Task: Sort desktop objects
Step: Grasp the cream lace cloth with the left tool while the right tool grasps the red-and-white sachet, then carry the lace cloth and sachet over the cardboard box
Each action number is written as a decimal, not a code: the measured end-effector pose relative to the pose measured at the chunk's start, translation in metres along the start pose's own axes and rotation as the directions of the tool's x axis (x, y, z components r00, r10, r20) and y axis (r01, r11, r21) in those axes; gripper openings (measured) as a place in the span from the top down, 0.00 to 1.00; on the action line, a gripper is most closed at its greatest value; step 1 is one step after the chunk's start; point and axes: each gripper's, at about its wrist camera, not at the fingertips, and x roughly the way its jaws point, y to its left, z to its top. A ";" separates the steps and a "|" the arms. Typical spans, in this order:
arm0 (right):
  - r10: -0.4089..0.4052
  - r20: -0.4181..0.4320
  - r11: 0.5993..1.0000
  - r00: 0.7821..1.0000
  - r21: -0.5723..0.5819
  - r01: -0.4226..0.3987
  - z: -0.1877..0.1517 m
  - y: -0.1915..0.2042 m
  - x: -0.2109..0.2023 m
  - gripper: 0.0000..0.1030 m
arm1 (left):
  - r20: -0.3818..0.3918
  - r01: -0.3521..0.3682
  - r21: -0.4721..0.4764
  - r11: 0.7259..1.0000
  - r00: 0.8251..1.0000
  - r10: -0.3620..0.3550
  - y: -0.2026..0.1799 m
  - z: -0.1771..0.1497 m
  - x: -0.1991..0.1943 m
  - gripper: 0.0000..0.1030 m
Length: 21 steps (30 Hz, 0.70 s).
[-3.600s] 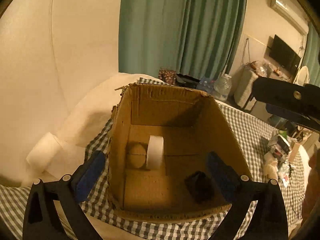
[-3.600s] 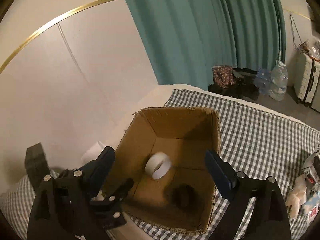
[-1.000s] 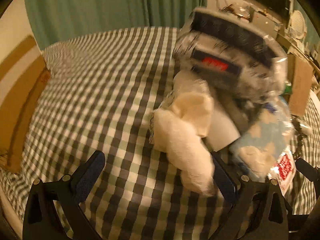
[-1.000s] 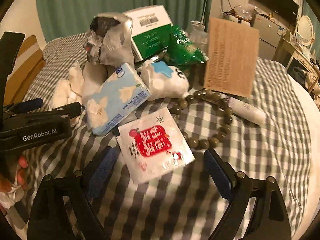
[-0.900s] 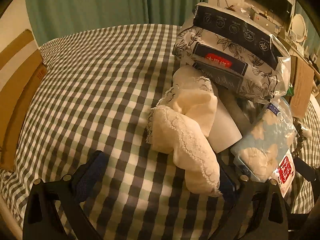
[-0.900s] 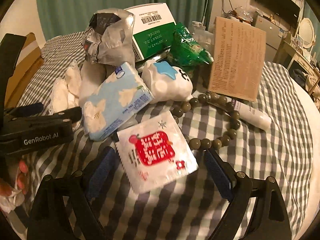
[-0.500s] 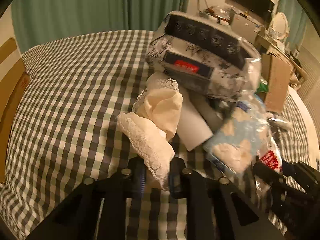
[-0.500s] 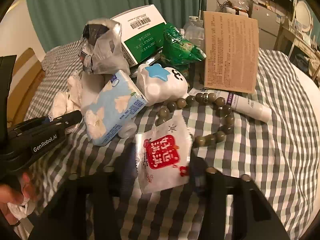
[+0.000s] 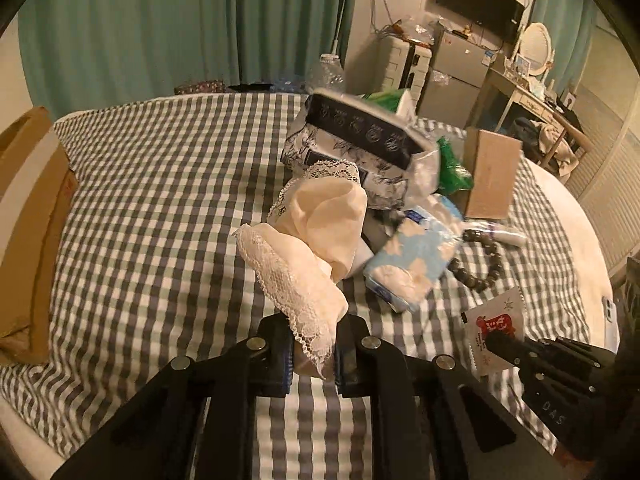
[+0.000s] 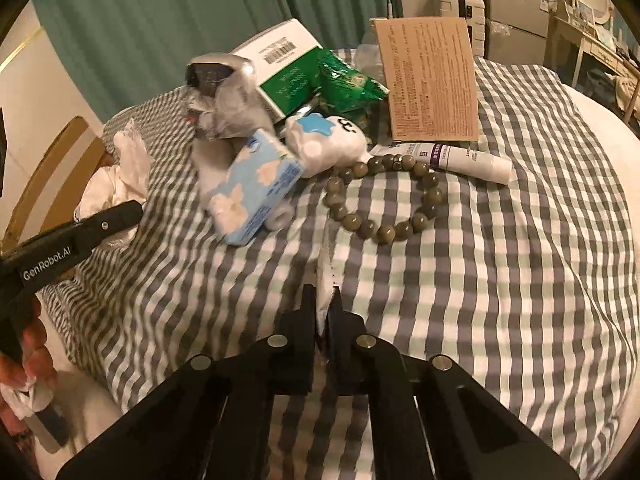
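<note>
**A:** What does your left wrist camera show?

**B:** My left gripper [image 9: 311, 350] is closed on the cream lace cloth [image 9: 316, 236]. My fingers [image 9: 278, 354] pinch its lower lace edge, and the rest of the cloth stands up from them, clear of the checked tabletop [image 9: 160, 208]. Taking the cloth as the landmark: the blue tissue pack [image 9: 412, 258] lies just to its right, the floral packet with the dark band [image 9: 356, 136] sits right behind it, and the brown card box [image 9: 490, 174] stands further right, past the tissue pack. The bead bracelet [image 9: 480, 256] lies right of the tissue pack. The cardboard box [image 9: 28, 232] is well off to the cloth's left, at the tabletop's edge. My right gripper [image 9: 494, 338] comes in low on the right, holding the white sachet with the red label [image 9: 496, 330].

**A:** And the right wrist camera?

**B:** My right gripper [image 10: 323, 312] is fully closed, with the sachet [image 10: 325, 280] seen edge-on as a thin white strip rising between the two fingers [image 10: 306, 316]. The bead bracelet [image 10: 384, 196] lies just beyond the sachet on the checks. Relative to that bracelet, the white tube [image 10: 460, 160] touches its far right side, the blue tissue pack [image 10: 256, 188] is to its left, and the white star-marked pouch [image 10: 328, 140] is behind it. My left gripper [image 10: 80, 240] enters at the far left, with the cloth [image 10: 120, 176] bunched above its tip.
</note>
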 end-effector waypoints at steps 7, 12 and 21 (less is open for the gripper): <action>-0.010 0.041 1.000 0.999 -0.010 0.010 -0.005 0.013 -0.054 0.96 | 0.034 0.031 0.026 0.999 0.999 -0.032 -0.004 -0.008 -0.040 0.86; -0.026 0.108 0.999 0.994 -0.025 0.029 0.009 0.040 -0.091 0.96 | 0.069 0.075 0.042 0.996 0.995 -0.078 -0.005 -0.004 -0.075 0.86; -0.031 0.209 0.996 0.977 -0.079 0.049 0.024 0.086 -0.156 0.96 | 0.151 0.075 0.135 0.988 0.984 -0.096 -0.005 0.027 -0.144 0.86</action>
